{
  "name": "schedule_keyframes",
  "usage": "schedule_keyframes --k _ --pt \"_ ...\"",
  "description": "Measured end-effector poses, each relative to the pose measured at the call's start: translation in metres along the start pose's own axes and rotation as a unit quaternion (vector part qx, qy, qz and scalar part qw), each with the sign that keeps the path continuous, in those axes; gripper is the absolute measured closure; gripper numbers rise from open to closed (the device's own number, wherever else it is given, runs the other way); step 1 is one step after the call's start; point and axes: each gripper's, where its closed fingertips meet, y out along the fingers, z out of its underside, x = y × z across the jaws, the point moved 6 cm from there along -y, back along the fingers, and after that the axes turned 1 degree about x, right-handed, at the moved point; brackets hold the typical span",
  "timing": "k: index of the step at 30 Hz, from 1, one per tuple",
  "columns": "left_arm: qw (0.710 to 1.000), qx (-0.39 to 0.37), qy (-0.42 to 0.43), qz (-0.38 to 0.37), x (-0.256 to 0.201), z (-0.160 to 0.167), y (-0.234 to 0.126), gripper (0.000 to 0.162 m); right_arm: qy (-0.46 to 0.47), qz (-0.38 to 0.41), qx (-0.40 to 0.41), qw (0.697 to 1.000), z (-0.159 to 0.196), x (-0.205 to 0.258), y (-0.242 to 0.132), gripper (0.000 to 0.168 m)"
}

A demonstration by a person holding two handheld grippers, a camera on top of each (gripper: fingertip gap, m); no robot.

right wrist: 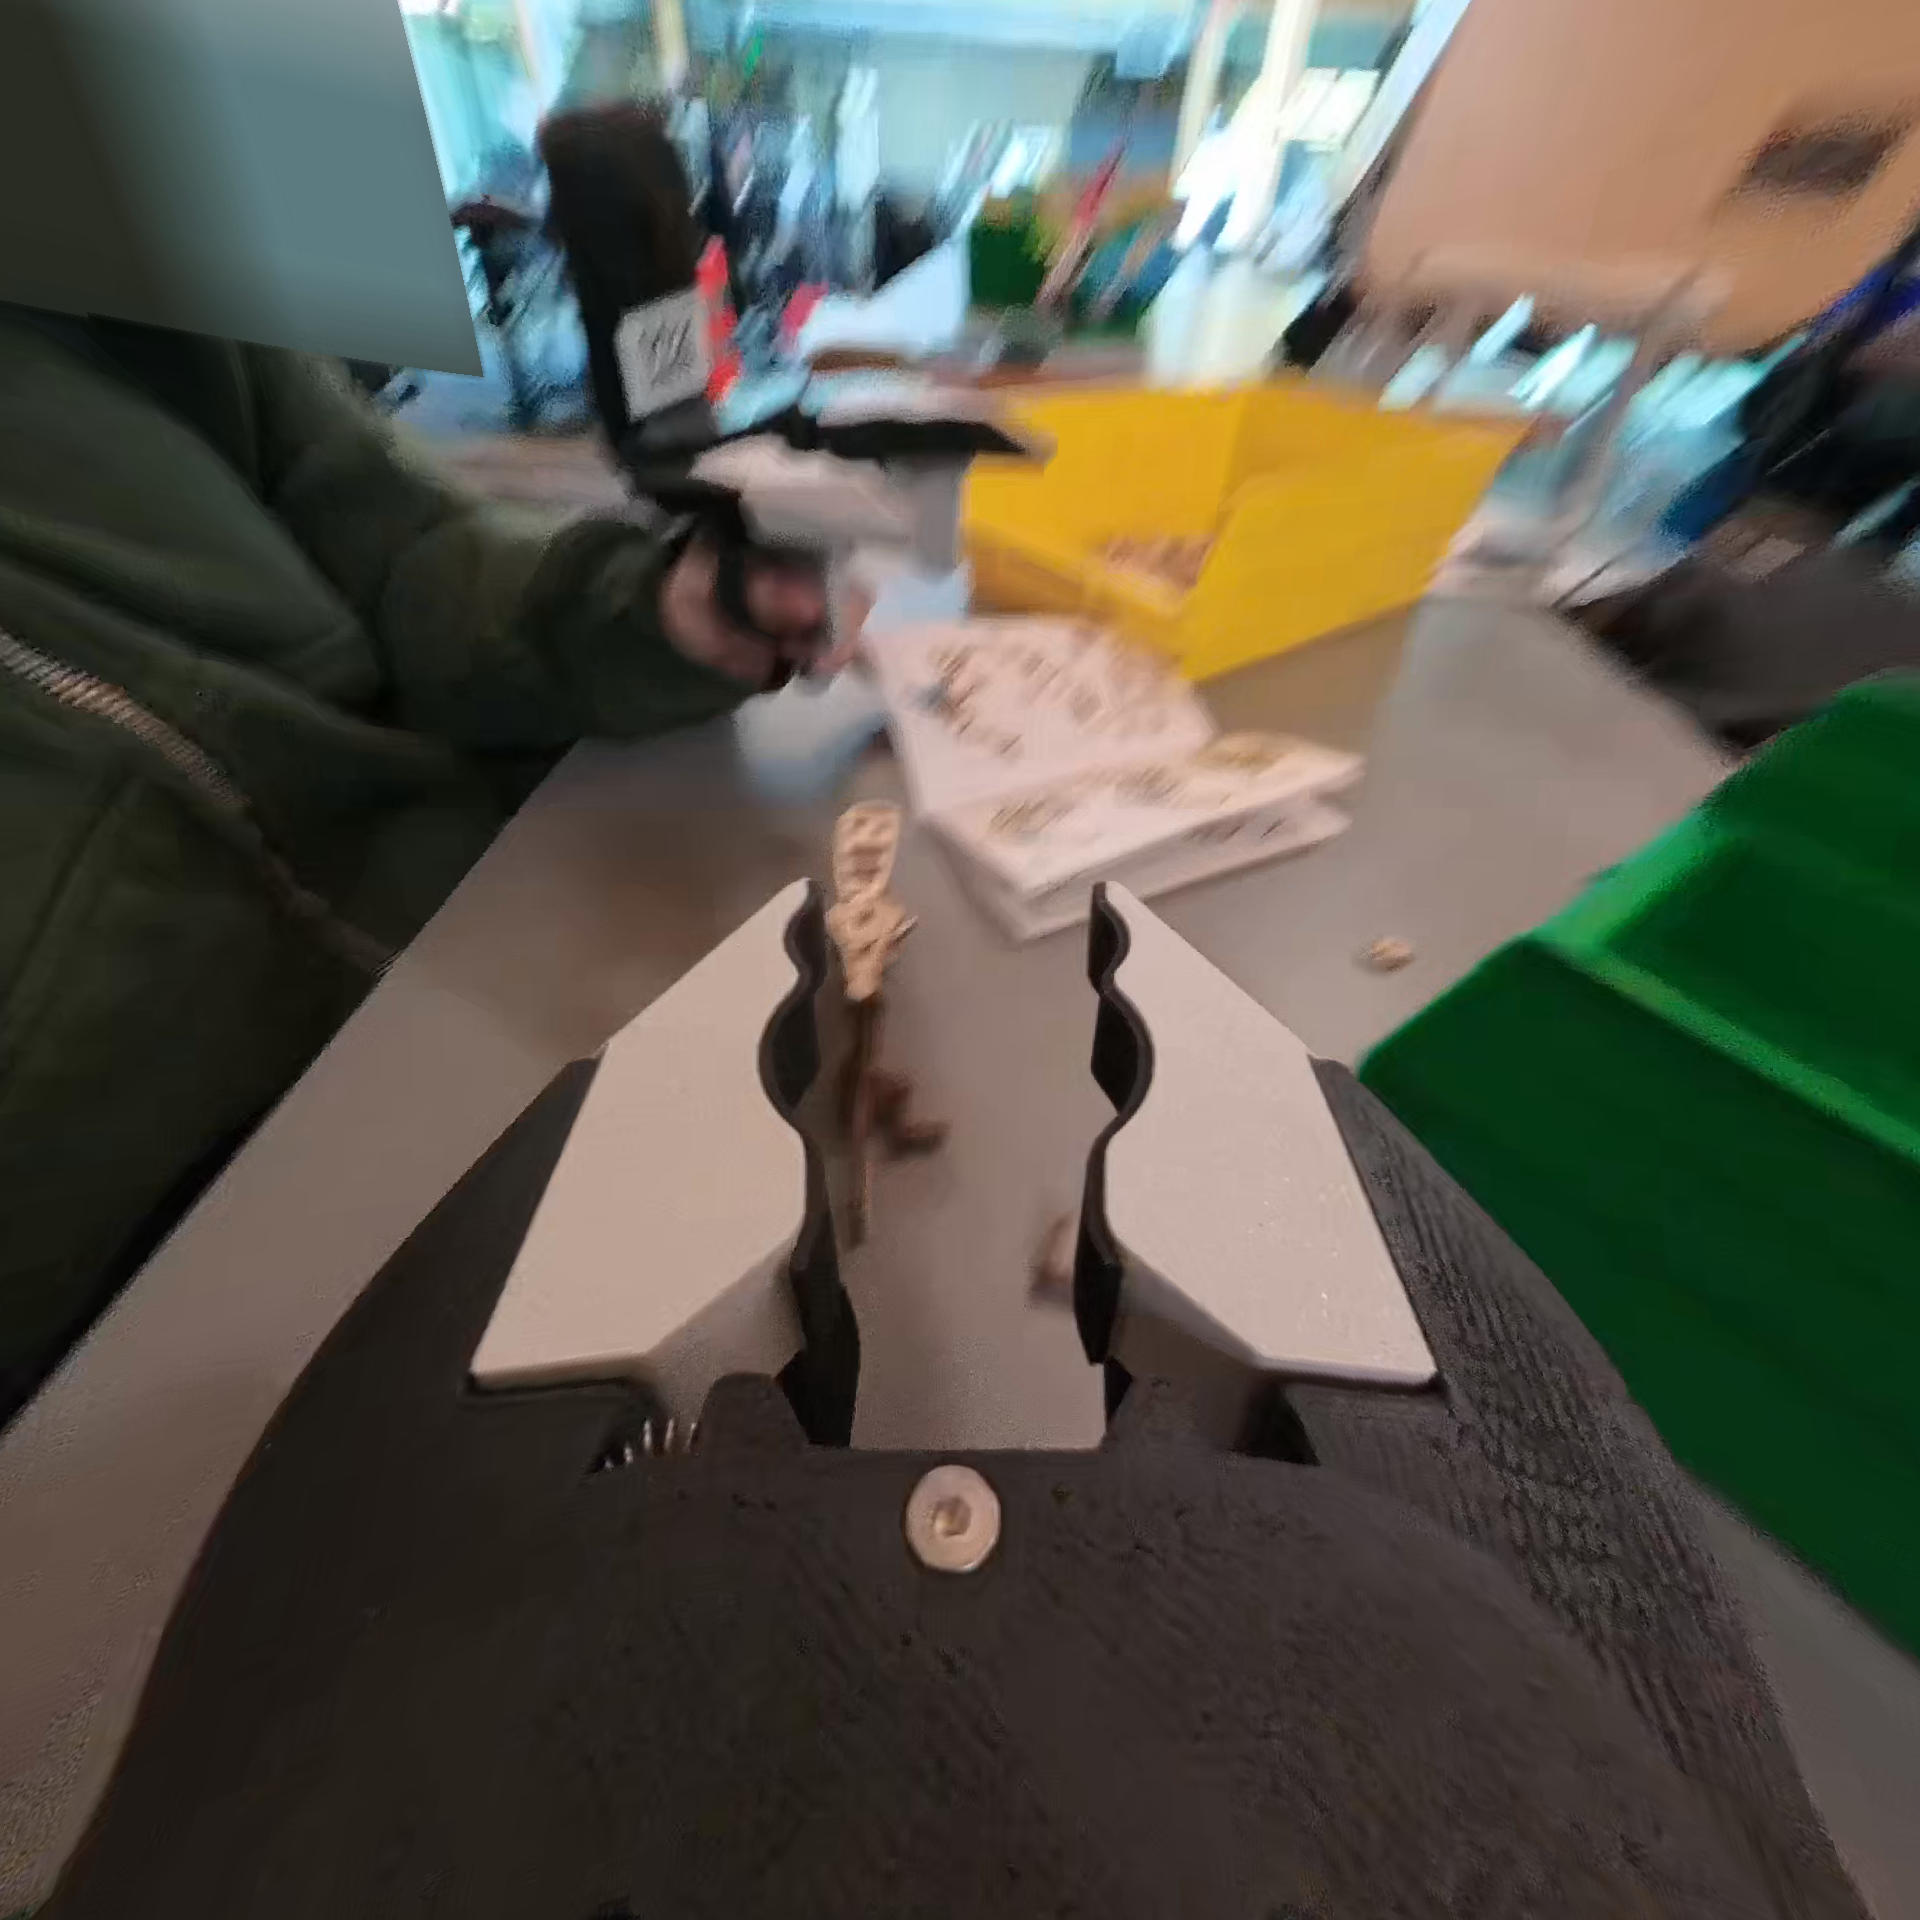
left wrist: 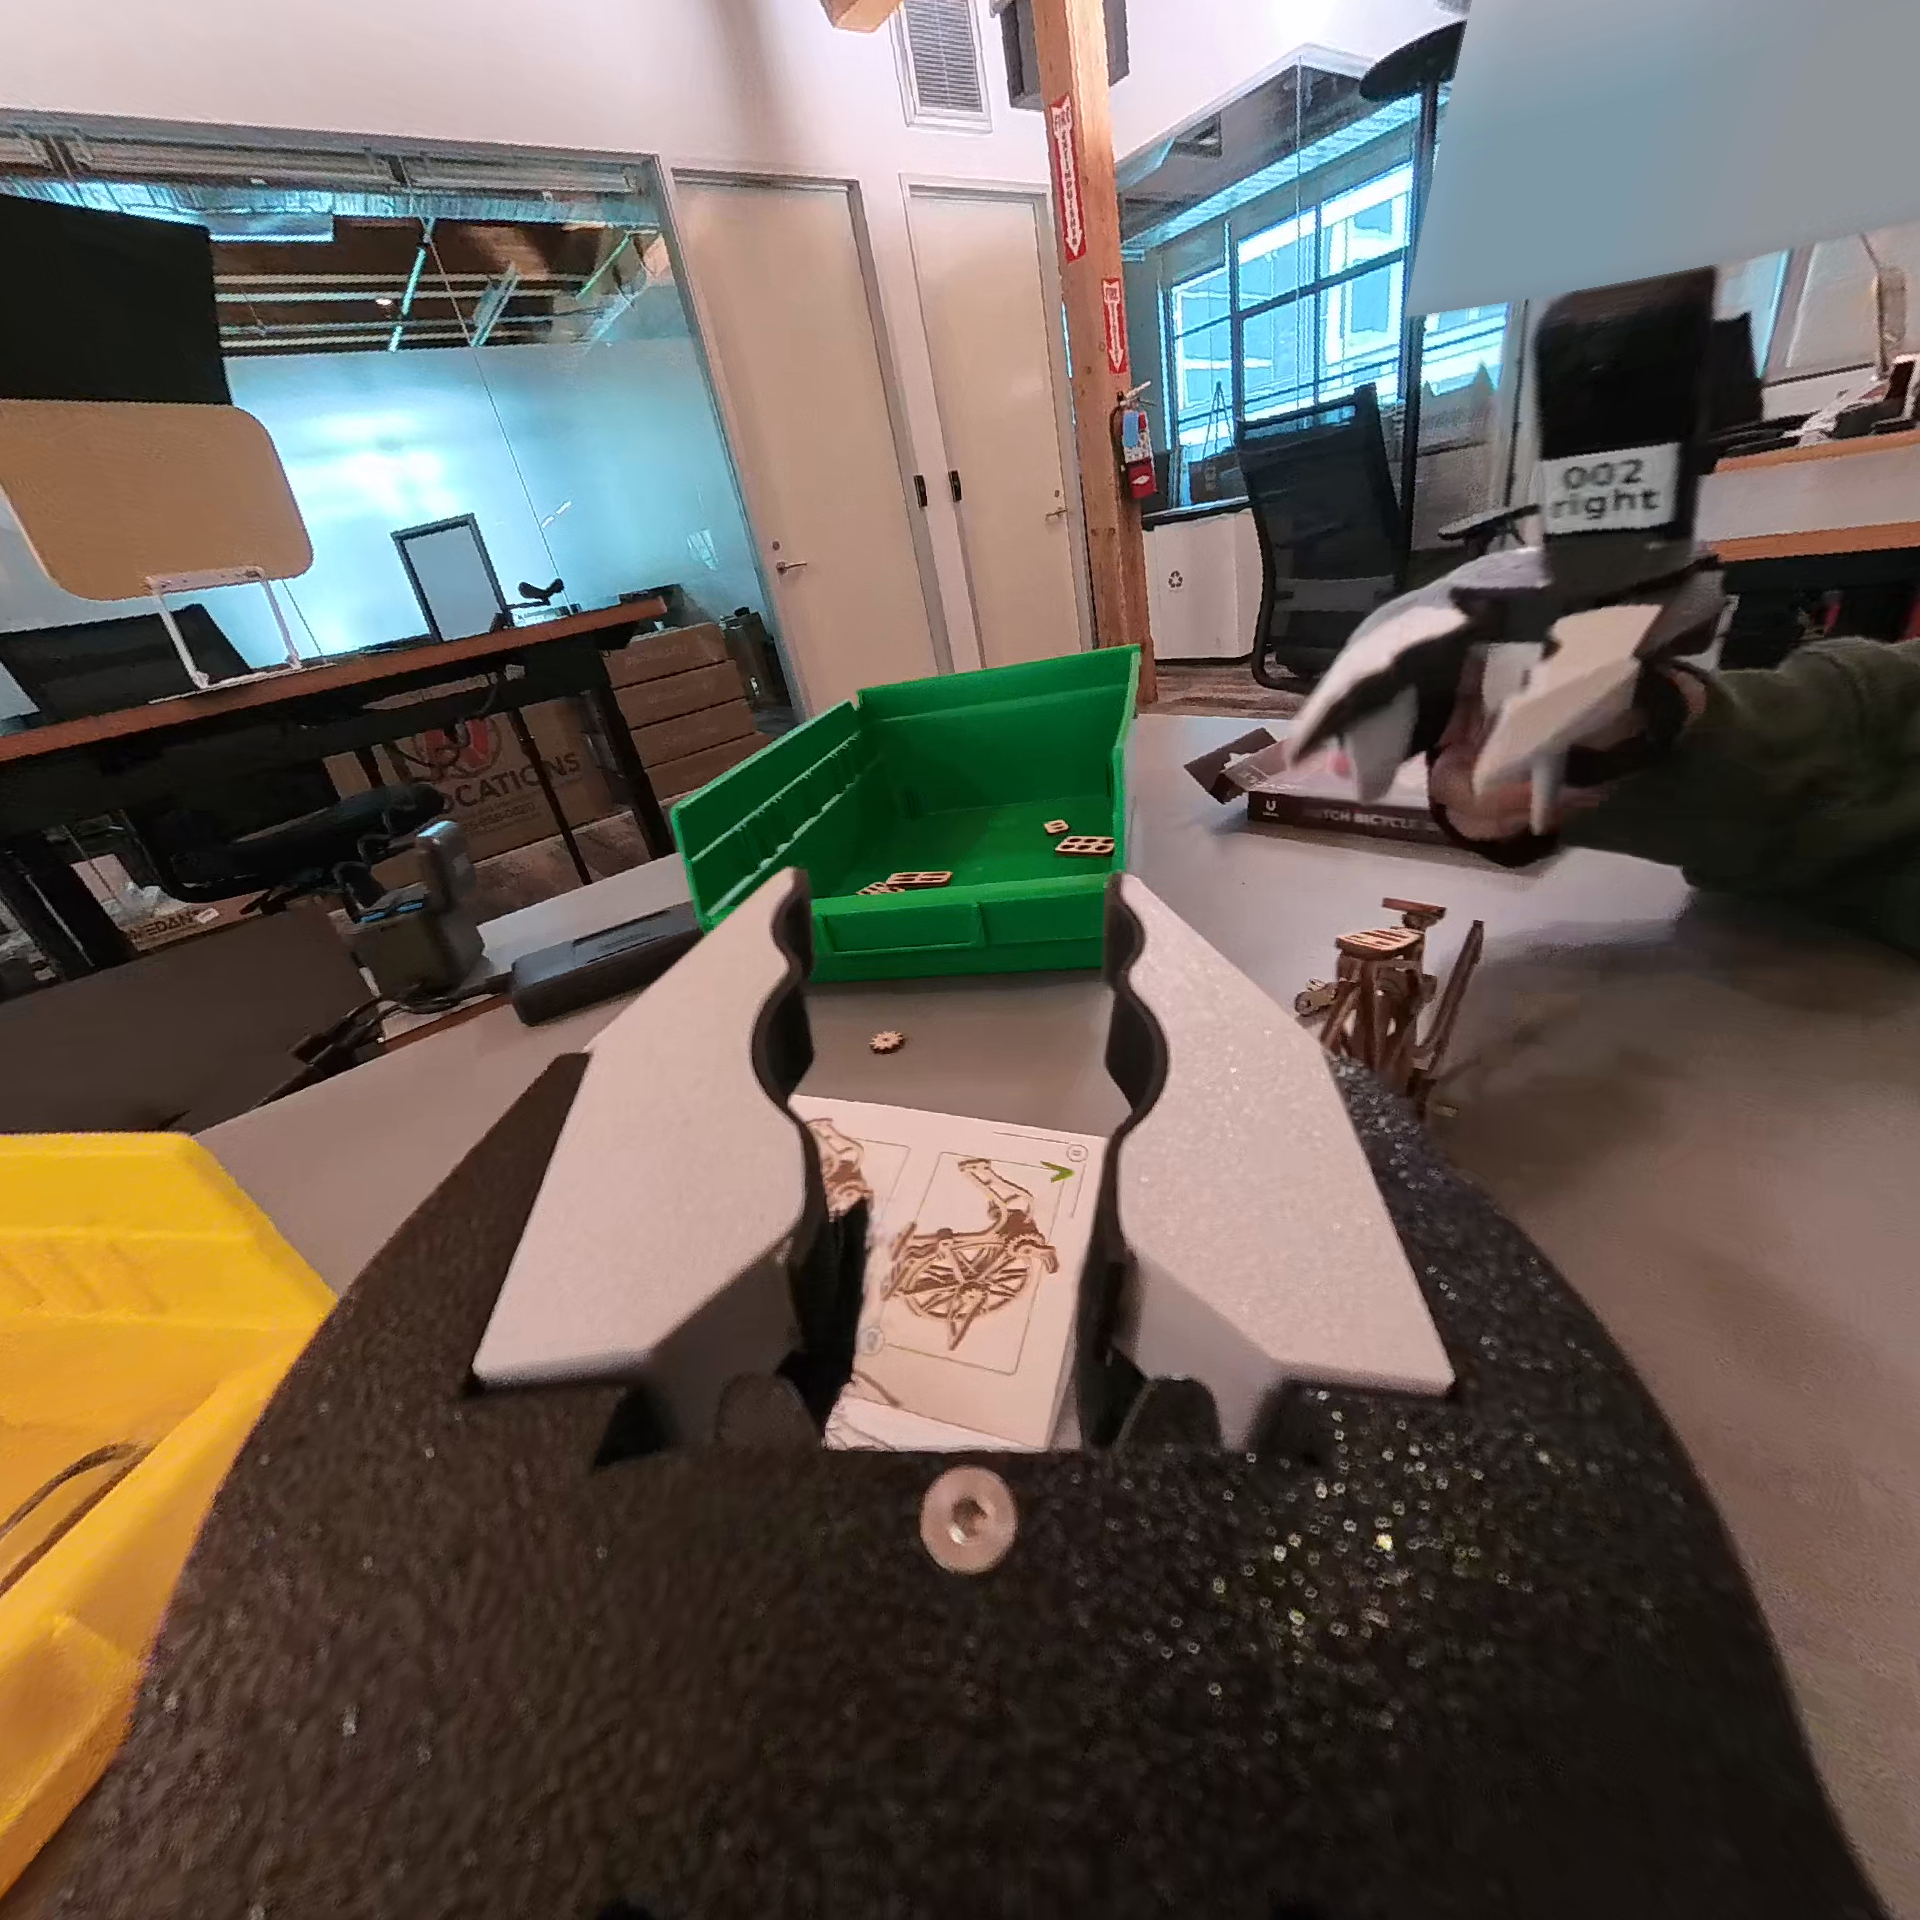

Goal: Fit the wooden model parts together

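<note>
The wooden model [left wrist: 1387, 1003] stood upright on the grey table [left wrist: 1662, 1195], right of the booklet [left wrist: 966, 1278] and nearer than the green bin [left wrist: 935, 769]. The right gripper [right wrist: 951, 1039] hung over it with fingers spread and nothing held; the model showed close beside its left finger. The left gripper [left wrist: 956, 997] was also spread and empty above the booklet. The right view was smeared, suggesting a fast move, so a finger might have clipped the thin frame and toppled it. The loose gear [left wrist: 886, 1040] could have been knocked away.
</note>
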Motion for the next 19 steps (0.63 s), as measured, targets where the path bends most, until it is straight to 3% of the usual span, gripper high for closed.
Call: schedule_keyframes --k 2,4,6,11,15,19 --pt "1.000 -0.003 0.001 -0.007 0.003 -0.001 -0.002 0.109 -0.047 0.150 -0.115 0.981 -0.016 -0.020 -0.020 0.105" --pt "1.000 0.002 0.001 0.007 0.002 -0.004 -0.005 0.119 -0.089 0.276 -0.212 0.933 -0.024 -0.028 -0.046 0.106" --pt "1.000 0.013 0.014 0.011 0.000 -0.008 -0.008 0.120 -0.120 0.348 -0.232 0.901 -0.023 -0.032 -0.059 0.107" --pt "0.994 0.063 0.082 0.017 -0.008 -0.016 -0.016 0.123 -0.146 0.366 -0.191 0.899 -0.019 -0.032 -0.052 0.106" --pt "0.965 0.229 0.080 0.099 -0.026 0.014 -0.012 0.123 -0.162 0.366 -0.157 0.903 -0.014 -0.033 -0.044 0.107" --pt "0.935 0.323 0.088 0.116 -0.028 0.041 -0.010 0.123 -0.161 0.363 -0.148 0.906 -0.012 -0.034 -0.041 0.109"
